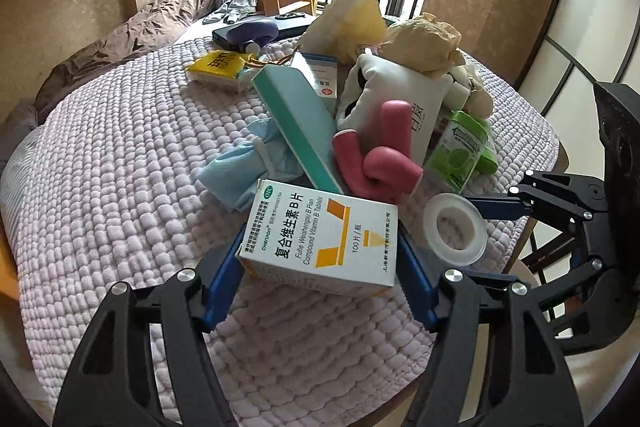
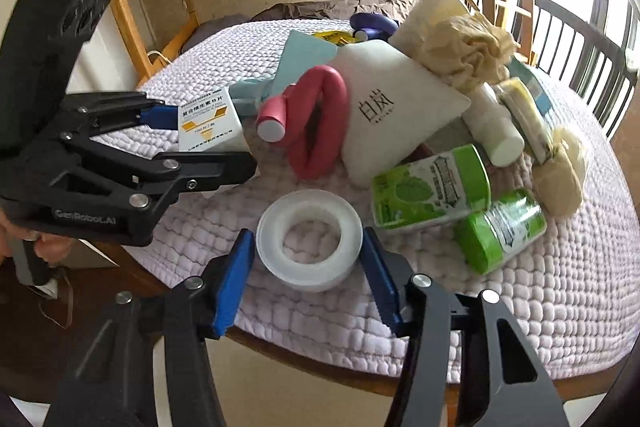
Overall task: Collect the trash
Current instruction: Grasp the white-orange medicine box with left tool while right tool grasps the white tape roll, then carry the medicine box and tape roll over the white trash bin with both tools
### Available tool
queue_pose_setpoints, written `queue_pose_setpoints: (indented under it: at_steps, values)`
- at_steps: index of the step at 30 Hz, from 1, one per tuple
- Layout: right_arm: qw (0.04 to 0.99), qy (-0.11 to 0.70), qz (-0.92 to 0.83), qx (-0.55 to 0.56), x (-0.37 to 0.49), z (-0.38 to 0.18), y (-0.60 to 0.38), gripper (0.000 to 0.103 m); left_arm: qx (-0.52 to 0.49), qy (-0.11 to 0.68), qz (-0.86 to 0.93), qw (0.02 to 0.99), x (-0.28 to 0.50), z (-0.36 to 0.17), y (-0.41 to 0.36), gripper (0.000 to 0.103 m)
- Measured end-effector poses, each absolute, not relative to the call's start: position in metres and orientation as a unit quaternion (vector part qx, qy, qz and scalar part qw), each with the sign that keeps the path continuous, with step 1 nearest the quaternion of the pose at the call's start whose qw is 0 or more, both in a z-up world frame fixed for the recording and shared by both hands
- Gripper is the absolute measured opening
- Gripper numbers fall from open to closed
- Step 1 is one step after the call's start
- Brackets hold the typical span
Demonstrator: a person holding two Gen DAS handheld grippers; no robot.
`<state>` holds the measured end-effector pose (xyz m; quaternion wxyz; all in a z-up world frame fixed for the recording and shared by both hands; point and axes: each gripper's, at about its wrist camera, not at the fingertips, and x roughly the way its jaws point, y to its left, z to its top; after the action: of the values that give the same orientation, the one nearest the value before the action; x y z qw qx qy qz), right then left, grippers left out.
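- Left wrist view: the left gripper (image 1: 320, 259) has its 2 blue pads pressed against both sides of the white vitamin B box (image 1: 320, 239), clamping it at the near edge of the clutter.
- Just beside the box on the right lies the white tape roll (image 1: 454, 231), flat on the lilac quilted cloth (image 1: 120, 187), with one blue finger of the right gripper (image 1: 496, 207) reaching in beside it.
- Right wrist view: the right gripper (image 2: 308, 267) stands spread wide, its 2 blue pads flanking the tape roll (image 2: 310, 239); I cannot tell whether either pad touches it.
- Behind the box sit a bent pink foam tube (image 1: 376, 155), a long teal box (image 1: 296, 119) and a crumpled blue mask (image 1: 240, 171).
- A white pouch (image 2: 396, 107) leans in the middle of the pile, with crumpled beige paper (image 2: 468, 43) on top.
- 2 green containers (image 2: 432, 187) lie on their sides to the right of the tape roll.
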<state>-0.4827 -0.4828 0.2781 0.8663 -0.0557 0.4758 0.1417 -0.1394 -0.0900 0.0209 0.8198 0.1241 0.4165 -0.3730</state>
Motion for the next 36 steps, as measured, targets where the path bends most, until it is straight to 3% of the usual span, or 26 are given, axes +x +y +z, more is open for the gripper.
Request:
queue_pose_setpoints:
  at_steps: [4,16,36]
  values:
    - [0.869,0.468,0.139,-0.082,-0.485,0.277,-0.474,0.049,0.126,0.416,-0.362,0.825,-0.142,0.021,-0.088,0.070]
    - [0.871,0.468,0.145,-0.017,-0.497,0.297,-0.508,0.049,0.093,0.414,-0.339,0.840,-0.165,0.034,-0.075,0.070]
    - [0.873,0.471,0.129,-0.008,-0.545,0.314,-0.548,0.049,0.079,0.441,-0.285,0.847,-0.216,0.040,-0.084,0.070]
